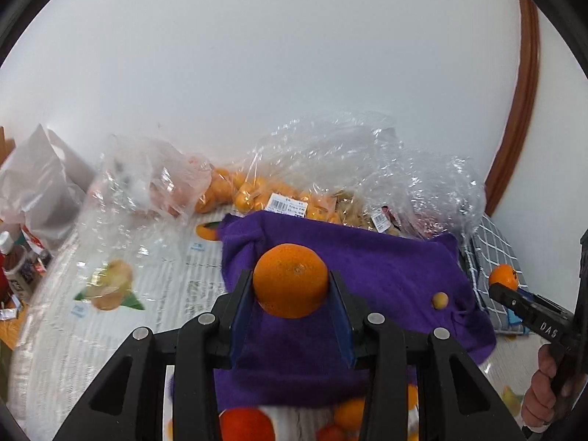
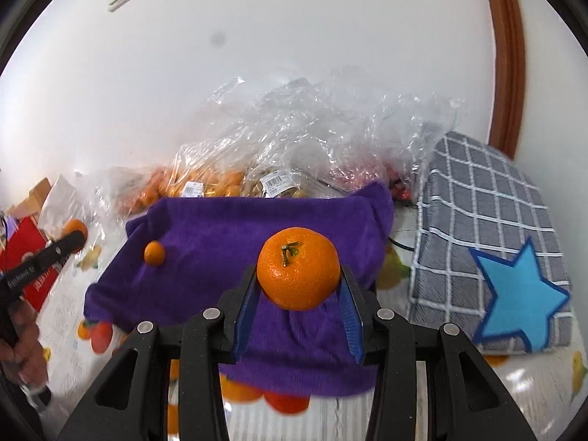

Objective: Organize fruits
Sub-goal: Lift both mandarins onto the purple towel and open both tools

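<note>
My left gripper [image 1: 291, 280] is shut on an orange [image 1: 290, 279] and holds it above the purple towel [image 1: 386, 272]. My right gripper [image 2: 298, 278] is shut on a stemmed mandarin [image 2: 298, 272] above the same towel [image 2: 228, 235]. A small kumquat [image 2: 154, 253] lies on the towel; it also shows in the left wrist view [image 1: 439, 300]. The right gripper with its mandarin [image 1: 503, 276] shows at the right edge of the left wrist view. The left gripper's orange [image 2: 76, 228] shows at the left edge of the right wrist view.
Clear plastic bags of oranges [image 1: 257, 191] and other produce [image 2: 294, 154] lie behind the towel against the white wall. A grey checked cloth with a blue star [image 2: 507, 257] lies to the right. Bottles [image 1: 14, 268] and a red box [image 2: 25, 257] stand at the left. The tablecloth is fruit-printed.
</note>
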`<control>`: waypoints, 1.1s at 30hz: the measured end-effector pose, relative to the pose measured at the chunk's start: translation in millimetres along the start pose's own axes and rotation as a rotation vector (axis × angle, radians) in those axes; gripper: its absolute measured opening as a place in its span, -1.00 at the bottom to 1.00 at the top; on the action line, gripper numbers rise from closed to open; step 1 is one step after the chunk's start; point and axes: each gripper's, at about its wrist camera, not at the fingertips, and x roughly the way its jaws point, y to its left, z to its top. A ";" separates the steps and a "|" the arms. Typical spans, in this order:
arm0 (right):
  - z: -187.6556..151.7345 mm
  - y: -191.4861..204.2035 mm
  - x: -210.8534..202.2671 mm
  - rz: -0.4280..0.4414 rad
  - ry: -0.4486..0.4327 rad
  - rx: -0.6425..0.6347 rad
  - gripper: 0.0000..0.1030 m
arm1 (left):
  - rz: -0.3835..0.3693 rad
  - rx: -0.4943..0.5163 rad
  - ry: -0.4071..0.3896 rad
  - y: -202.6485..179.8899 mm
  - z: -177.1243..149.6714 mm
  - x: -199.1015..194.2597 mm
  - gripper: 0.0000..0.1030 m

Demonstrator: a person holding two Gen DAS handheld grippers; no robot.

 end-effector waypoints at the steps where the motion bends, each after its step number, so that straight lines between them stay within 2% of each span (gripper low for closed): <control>1: 1.9 -1.8 4.7 0.006 0.005 0.010 -0.19 | -0.005 -0.006 0.006 0.2 -1.6 7.4 -0.26; 5: 1.3 -9.5 25.9 0.009 0.027 0.030 -0.19 | -0.020 -0.018 0.033 0.6 -10.6 28.2 -0.26; 8: -8.5 -15.6 37.3 0.044 0.045 0.042 -0.19 | -0.034 0.000 0.067 0.2 -17.0 36.9 -0.26; 16: -21.2 -21.4 61.1 0.036 0.113 0.062 -0.19 | -0.055 -0.032 0.086 9.8 -20.4 41.8 -0.26; 22: -27.8 -10.5 67.8 0.022 0.125 0.010 -0.18 | -0.032 -0.016 0.103 10.2 -25.0 49.2 -0.26; 33: -28.6 -6.7 68.6 0.011 0.125 -0.008 -0.17 | -0.042 -0.031 0.110 12.7 -27.2 53.2 -0.26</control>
